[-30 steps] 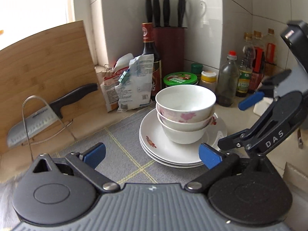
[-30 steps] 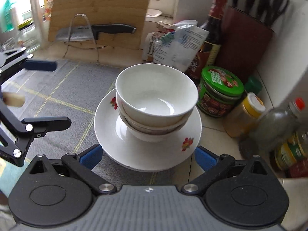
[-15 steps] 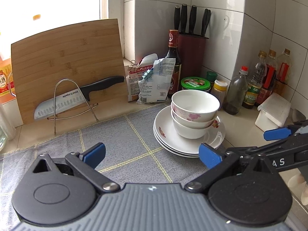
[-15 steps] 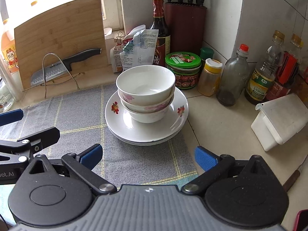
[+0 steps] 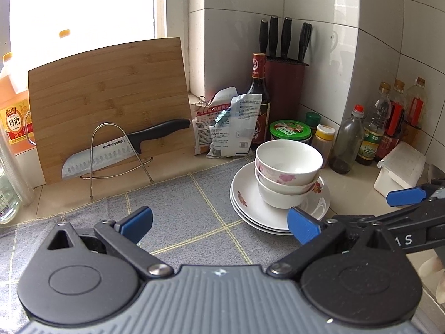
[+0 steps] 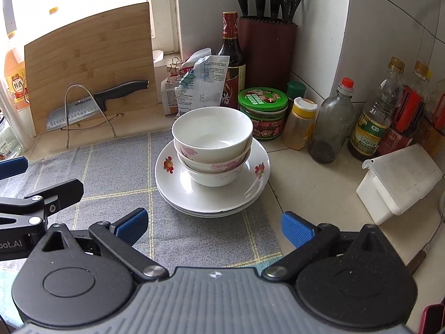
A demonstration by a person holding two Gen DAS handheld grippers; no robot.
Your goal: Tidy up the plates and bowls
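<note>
Bowls and plates: left gripper (image 5: 219, 221) and right gripper (image 6: 214, 226) both spread wide, empty, held back. Beyond them, floral bowls (image 6: 212, 144) nested on stacked plates (image 6: 211, 194), on grey mat (image 6: 116, 172). Risk: stack overhangs mat edge; a nudge may topple bowls.

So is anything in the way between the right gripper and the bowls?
Nothing visible. The right gripper is open and faces the bowls stacked on the plates, with only bare cloth between. The left gripper, also open, stays off to the side.
</note>
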